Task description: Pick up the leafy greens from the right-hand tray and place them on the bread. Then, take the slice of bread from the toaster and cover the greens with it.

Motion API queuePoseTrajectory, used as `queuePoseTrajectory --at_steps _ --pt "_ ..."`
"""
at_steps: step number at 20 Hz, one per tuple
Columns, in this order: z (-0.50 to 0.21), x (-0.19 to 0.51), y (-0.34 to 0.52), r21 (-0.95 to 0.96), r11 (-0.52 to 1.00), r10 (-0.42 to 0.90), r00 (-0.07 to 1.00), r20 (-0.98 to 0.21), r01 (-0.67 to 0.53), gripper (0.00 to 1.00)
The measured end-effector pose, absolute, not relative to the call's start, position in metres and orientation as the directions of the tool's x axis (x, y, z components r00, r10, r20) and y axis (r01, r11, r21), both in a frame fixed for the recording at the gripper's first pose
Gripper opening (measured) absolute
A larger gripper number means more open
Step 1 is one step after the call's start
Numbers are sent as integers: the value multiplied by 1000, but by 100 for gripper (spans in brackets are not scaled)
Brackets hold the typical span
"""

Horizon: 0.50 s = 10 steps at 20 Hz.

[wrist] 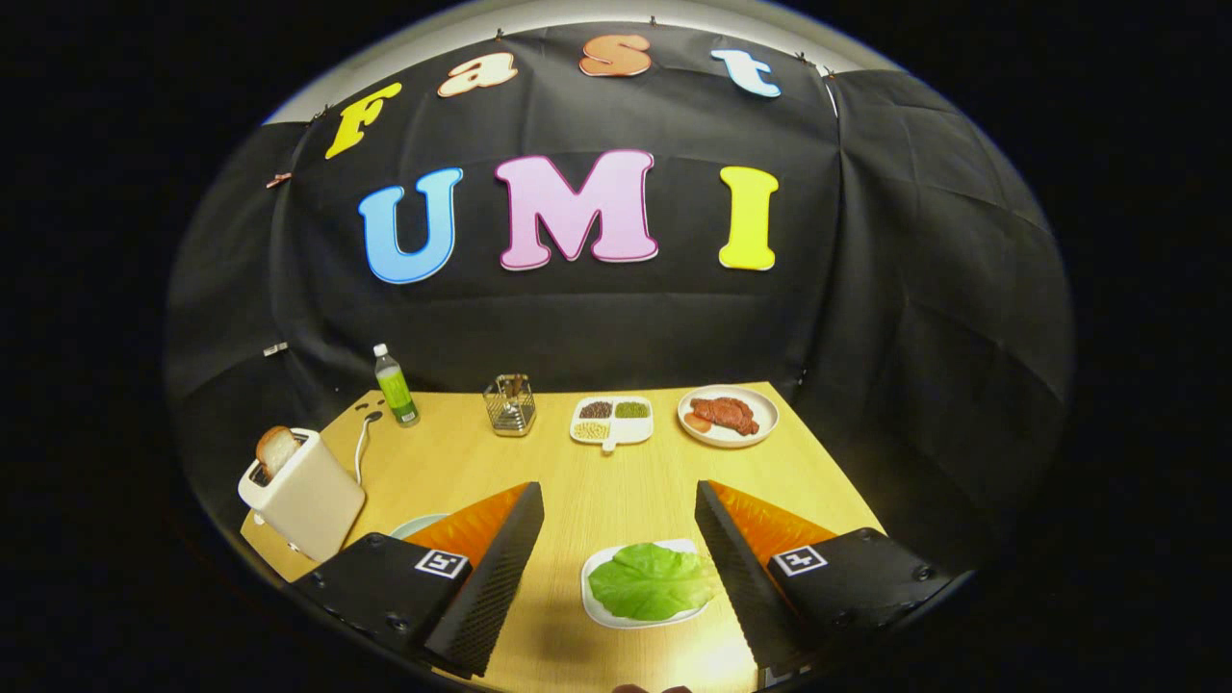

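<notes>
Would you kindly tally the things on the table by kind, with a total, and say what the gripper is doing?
Plates and trays: 3 (leafy greens plate, sectioned tray, meat plate)
Toaster: 1
Bread slice: 1
Bottle: 1
Wire holder: 1
Total: 7
The gripper is open, the greens plate between its fingers.
</notes>
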<state>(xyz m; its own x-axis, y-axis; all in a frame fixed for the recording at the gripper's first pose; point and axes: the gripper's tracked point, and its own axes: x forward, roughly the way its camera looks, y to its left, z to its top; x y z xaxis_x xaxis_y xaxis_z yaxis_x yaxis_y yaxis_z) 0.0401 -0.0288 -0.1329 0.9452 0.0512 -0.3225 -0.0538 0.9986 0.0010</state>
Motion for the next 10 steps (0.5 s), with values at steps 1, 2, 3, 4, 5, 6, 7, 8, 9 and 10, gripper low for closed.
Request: queuePoseTrajectory --at_steps 1,2,3,4,5,6,7,8,9,10 --pt "-143 42 -31 -1 998 54 938 -343 -58 98" --pt "-154 44 -34 -6 998 56 930 -364 -62 98" --pt "-163 45 -37 -11 998 58 921 -385 -67 98" --pt "-174 48 -39 -13 997 60 912 -405 -71 98" --pt "-184 50 -40 -11 997 66 903 -425 -78 98" --pt "-195 53 -43 -10 996 72 893 -445 -86 98" --pt "-207 56 -44 -12 996 77 881 -467 -93 98" --pt "-218 60 -43 -13 995 83 869 -488 -103 99" --pt "-229 63 -43 -13 993 91 857 -507 -114 99" --pt "-240 65 -44 -11 992 101 844 -527 -125 98"
